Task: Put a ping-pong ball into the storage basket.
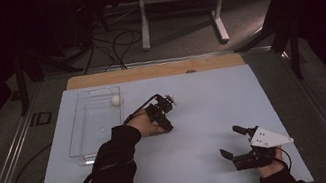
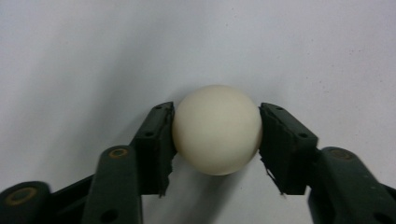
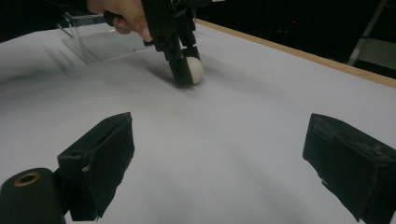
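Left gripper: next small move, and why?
Probably lift straight up. The left gripper has both pads pressed on the white ball, which looks to rest on the table. The clear tray beside it already holds another ball, so it seems the likely destination.

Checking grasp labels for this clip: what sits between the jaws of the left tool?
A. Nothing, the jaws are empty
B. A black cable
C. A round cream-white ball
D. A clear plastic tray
C: in the left gripper view the two black pads of the left tool press on either side of the round cream-white ball, which rests on the pale blue table top.
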